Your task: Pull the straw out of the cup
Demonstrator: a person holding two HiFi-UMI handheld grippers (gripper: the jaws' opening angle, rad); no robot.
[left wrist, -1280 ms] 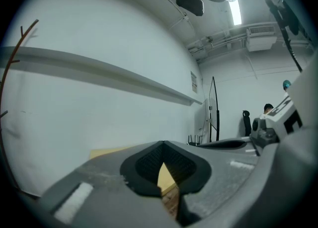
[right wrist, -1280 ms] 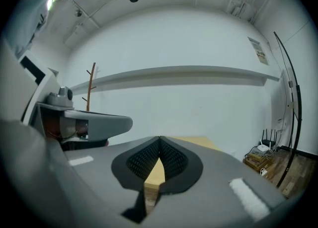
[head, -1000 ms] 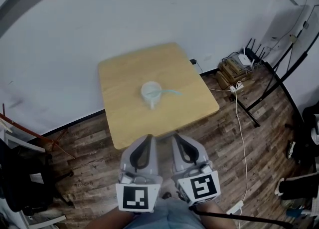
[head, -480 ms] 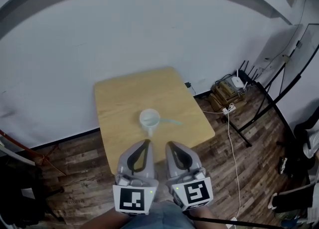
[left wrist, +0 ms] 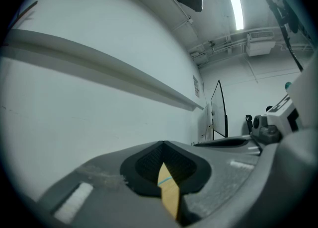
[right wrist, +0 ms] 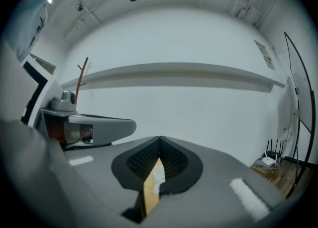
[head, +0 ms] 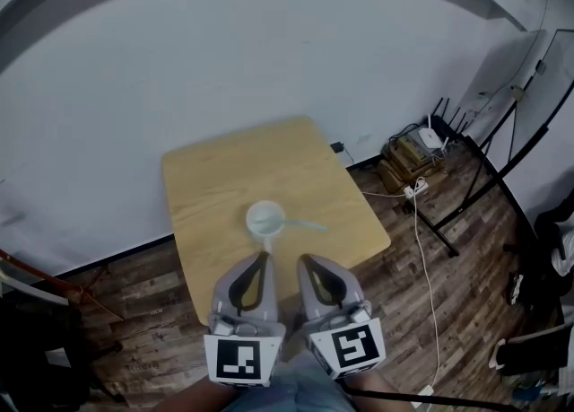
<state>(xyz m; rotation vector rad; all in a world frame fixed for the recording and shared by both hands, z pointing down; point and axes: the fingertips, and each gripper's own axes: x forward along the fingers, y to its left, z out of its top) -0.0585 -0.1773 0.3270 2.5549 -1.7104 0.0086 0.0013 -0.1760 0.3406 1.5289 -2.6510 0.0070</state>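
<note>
A translucent white cup [head: 265,219] stands near the middle of the small wooden table [head: 215,177]. A pale blue straw [head: 308,224] leans out of it to the right. Both grippers are side by side at the table's front edge, pointing level at the cup. My left gripper [head: 261,258] and right gripper [head: 306,260] have their jaws together with nothing held. Through the narrow slit between the jaws, the left gripper view shows the tabletop and a blue streak of straw [left wrist: 167,178]. The right gripper view shows the cup [right wrist: 157,174].
A white wall runs close behind the table. On the wooden floor to the right lie a router on cardboard boxes [head: 421,152], a white cable [head: 423,249] and black stand legs [head: 466,199]. Dark clutter sits at the lower left.
Both grippers have moved forward together from over the floor to the table's front edge. The cup now lies closer ahead of them. Their jaws stayed together.
</note>
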